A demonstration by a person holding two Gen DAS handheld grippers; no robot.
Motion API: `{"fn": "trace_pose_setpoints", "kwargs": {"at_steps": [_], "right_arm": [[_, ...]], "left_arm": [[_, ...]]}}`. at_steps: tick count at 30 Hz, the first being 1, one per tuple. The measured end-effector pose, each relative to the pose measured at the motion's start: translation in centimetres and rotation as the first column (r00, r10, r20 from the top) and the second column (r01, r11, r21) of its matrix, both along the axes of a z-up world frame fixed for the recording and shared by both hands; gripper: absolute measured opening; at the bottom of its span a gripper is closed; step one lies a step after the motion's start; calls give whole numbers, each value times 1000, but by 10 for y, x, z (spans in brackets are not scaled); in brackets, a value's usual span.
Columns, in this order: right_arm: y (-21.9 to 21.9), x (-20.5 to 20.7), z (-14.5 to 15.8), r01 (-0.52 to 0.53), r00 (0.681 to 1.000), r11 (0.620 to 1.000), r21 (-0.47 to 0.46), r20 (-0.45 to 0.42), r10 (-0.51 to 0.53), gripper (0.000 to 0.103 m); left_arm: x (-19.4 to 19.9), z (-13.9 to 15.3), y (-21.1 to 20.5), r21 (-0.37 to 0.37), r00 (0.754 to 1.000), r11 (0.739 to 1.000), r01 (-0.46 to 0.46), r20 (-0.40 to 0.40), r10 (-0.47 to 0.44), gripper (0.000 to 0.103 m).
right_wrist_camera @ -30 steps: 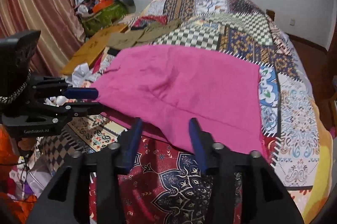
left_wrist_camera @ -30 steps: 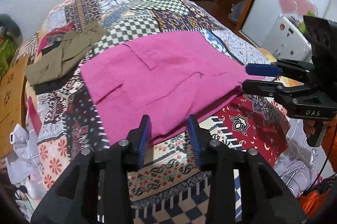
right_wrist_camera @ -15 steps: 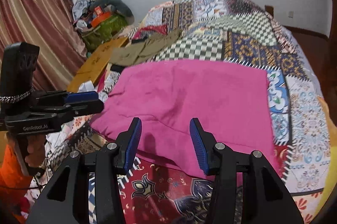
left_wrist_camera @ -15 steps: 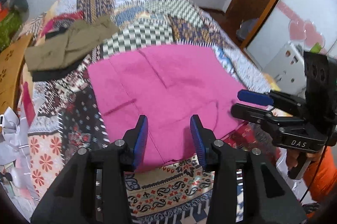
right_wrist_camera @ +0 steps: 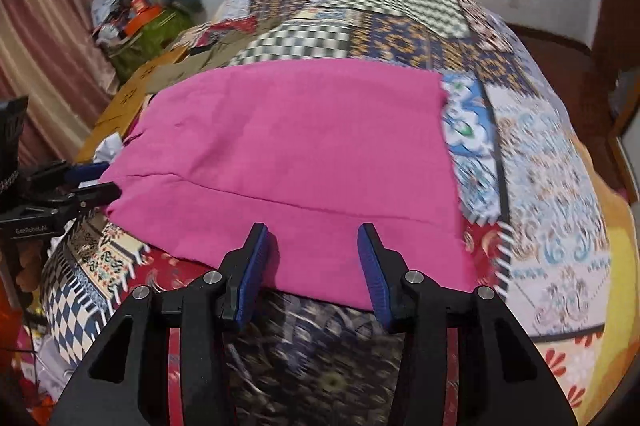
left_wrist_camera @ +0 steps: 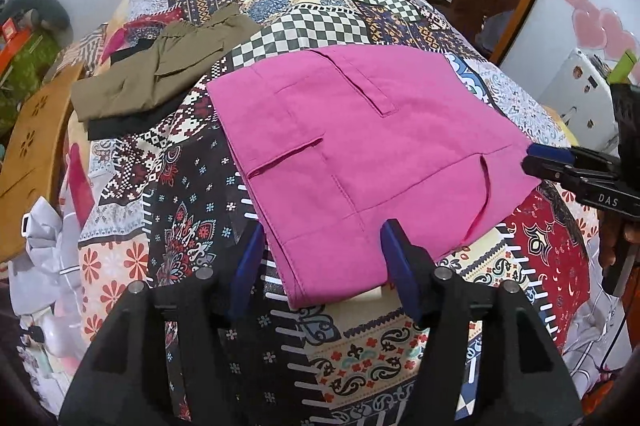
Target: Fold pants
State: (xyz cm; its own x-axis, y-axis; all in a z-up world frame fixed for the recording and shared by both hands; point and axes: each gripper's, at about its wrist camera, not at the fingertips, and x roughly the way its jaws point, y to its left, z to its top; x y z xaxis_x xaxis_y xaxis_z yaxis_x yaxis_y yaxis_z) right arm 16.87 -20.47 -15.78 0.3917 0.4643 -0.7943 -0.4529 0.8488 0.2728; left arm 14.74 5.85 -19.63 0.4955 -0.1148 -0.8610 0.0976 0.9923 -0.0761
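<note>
The flat magenta cotton pants, already doubled into a broad slab with pocket seams showing, lie across the near half of the patchwork printed bedspread, their near hem running from about seven to four o'clock in the left wrist view. The left gripper has just been opening; its blue-padded jaws now stand wide, straddling the near left corner of the cloth, pads not pressing on it. The right gripper has been narrowing slightly, jaws moderately apart above the near hem at six o'clock in its own view, the fabric between but ungripped as far as I can tell.

The step in hand looks like seizing the near edge at two points for the next fold. To do it well:
- Lower both sets of pads until one pad slides under every layer at the hem; catching only the top layer would peel the earlier fold open
- Close both together, so the edge lifts level
- Carry the hem toward twelve o'clock, keeping it taut between the grippers, and lay it square on the far edge

The folded olive-brown cloth garment at ten o'clock lies well apart and should not interfere
</note>
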Motion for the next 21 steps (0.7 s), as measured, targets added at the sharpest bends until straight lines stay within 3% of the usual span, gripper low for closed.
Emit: {"fn": "trace_pose_setpoints", "kwargs": {"at_steps": [4, 12, 16, 21], "right_arm": [[-21, 1, -3, 49, 998, 999, 11, -33, -48, 41], [-51, 0, -11, 104, 992, 994, -24, -72, -105, 42], [-54, 3, -4, 83, 994, 994, -69, -66, -88, 42], [-53, 12, 15, 76, 997, 993, -94, -9, -77, 44]], "left_arm": [[-5, 1, -1, 33, 1000, 999, -11, 18, 10, 67], [-4, 3, 5, 8, 999, 999, -41, -1, 41, 72], [-1, 18, 8, 67, 996, 995, -79, 44, 76, 72], [23, 34, 29, 62, 986, 987, -149, 83, 143, 73]]}}
